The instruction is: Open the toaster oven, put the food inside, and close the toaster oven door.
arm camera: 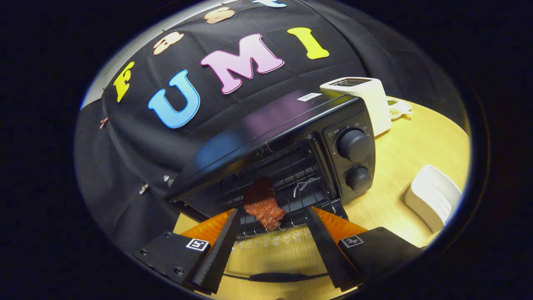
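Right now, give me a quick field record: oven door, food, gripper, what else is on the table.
toaster oven: door open, folded down toward the gripper
food: reddish piece lying on the rack at the oven mouth
gripper: open, fingers apart either side of the food, not touching it
table: white toaster behind the oven, white tray beside it

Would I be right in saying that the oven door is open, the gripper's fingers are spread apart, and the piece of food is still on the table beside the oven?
Not quite. In the gripper view the food lies on the rack inside the oven, just ahead of the fingers, not on the table. The rest stands: the door is open and the gripper is spread apart, holding nothing.
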Motion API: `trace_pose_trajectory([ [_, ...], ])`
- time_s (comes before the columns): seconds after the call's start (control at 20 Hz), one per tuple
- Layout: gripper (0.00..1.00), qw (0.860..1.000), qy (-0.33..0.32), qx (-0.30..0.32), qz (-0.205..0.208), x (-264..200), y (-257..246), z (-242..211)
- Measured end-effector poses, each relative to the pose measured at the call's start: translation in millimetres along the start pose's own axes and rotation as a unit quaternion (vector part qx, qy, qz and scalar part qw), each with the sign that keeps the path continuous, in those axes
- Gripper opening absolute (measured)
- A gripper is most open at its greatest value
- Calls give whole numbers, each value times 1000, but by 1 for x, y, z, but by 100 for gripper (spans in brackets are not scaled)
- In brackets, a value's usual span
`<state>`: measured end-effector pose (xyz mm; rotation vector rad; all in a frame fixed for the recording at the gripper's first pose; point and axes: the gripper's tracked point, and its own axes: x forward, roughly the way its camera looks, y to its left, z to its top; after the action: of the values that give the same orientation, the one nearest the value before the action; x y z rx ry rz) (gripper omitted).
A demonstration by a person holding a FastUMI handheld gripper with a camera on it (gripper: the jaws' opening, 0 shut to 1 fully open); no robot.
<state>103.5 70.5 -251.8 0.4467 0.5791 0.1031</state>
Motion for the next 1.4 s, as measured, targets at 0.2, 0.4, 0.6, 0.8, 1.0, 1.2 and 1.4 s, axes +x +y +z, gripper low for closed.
trace_pose_trajectory([
  [0.2, 98, 998, 47, -46, -11, -30, -9, -18],
  [0.4, 99, 984, 93, -133, -71, -59, -31, -41],
  [0.6, 98, 976, 122, -168, -66, -76, -19, -64],
  [0.8, 98, 968, 162, -181, -64, -75, -13, -93],
  [1.0, 98, 959, 220, -152, -92, -72, -21, -125],
  [1.2, 98, 948, 245, -157, -127, -62, -32, -147],
  [1.4, 98, 945, 242, -169, -140, -51, -28, -153],
])
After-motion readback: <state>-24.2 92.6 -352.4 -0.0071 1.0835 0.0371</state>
